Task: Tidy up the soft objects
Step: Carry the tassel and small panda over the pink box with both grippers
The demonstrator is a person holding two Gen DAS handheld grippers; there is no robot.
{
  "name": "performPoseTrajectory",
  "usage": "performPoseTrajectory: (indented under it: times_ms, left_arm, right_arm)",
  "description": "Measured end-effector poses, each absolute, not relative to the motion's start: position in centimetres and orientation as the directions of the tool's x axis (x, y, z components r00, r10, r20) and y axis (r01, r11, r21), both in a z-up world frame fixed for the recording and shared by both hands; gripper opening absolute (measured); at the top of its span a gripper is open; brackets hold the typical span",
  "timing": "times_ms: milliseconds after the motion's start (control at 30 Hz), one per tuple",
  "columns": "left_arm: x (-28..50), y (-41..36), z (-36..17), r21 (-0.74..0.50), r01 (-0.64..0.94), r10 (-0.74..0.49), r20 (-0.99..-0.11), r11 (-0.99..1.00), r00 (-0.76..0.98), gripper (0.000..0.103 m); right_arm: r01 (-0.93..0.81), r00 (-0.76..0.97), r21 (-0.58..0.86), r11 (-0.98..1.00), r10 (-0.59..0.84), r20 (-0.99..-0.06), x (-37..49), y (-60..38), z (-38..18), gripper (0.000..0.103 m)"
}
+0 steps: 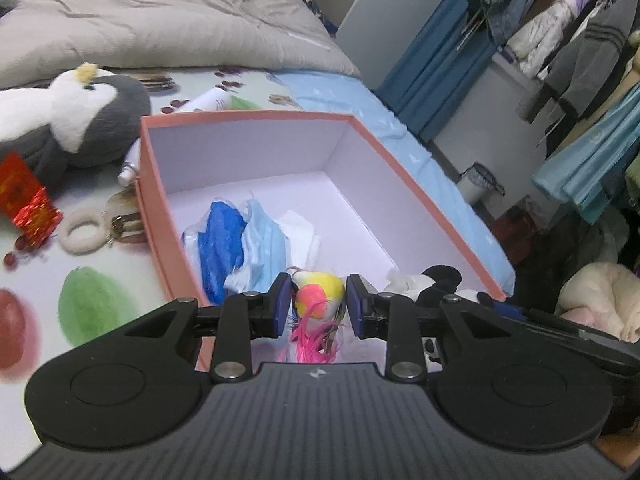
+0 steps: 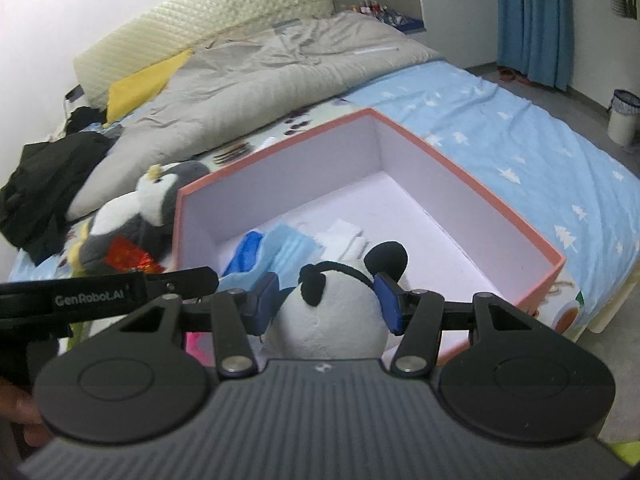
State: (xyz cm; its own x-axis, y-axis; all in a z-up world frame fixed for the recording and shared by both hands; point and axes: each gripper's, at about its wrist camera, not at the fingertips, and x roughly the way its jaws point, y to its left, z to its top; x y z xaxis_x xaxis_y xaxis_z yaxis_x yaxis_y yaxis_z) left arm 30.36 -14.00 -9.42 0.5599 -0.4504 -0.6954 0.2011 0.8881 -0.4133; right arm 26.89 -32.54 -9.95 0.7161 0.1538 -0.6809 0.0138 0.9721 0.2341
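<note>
Over on the left of the bed there's a grey-and-white penguin plush (image 1: 76, 120) lying on the fruit-print sheet (image 1: 92, 304), with a shiny red packet (image 1: 28, 200) cut off at the frame edge and a fuzzy white ring (image 1: 82, 230) next to a metal clip thing I can't really identify. A white tube (image 1: 210, 101) pokes out behind the pink box (image 1: 158, 216), half hidden by its wall. Inside the box, toward the left corner, there's a blue bag (image 1: 222, 240), a light blue face mask (image 1: 262, 236) and some white folded fabric (image 1: 302, 236), all overlapping so the edges are tough to separate. The left gripper (image 1: 318, 304) is clamped on a small fluffy toy (image 1: 320, 292), yellow and orange on top with pink feathers hanging down; it's over the box's near edge, lower part hidden by the gripper body. Just to its right the right gripper (image 2: 326, 300) squeezes a panda plush (image 2: 332, 316) by the head, also over the near side of the box, body out of sight below. Further right there's the blue tree-print sheet (image 2: 500, 140), a bin (image 2: 624, 116) on the floor, and a blurry rack of clothes (image 1: 580, 40).
</note>
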Motion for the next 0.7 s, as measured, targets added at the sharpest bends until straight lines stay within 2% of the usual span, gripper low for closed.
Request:
performPoseTrajectory:
  times_ms: [467, 567, 700]
  left_arm:
    - [37.6, -18.2, -14.3, -0.382, 0.212, -0.436, -0.756, 0.899, 0.488, 0.036]
    - [37.5, -18.7, -14.6, -0.386, 0.225, -0.447, -0.758, 0.895, 0.475, 0.051]
    - [37.1, -18.7, -14.2, -0.372, 0.237, -0.441, -0.749, 0.898, 0.495, 0.052]
  right_arm:
    - [0.072, 0.65, 0.252, 0.965, 0.146, -0.746, 33.6, -36.6, -15.1, 0.058]
    - [0.067, 0.641, 0.26, 0.963, 0.158, -0.751, 33.8, -37.0, -15.5, 0.059]
    - [0.071, 0.644, 0.253, 0.965, 0.149, -0.75, 33.7, -36.9, -15.3, 0.062]
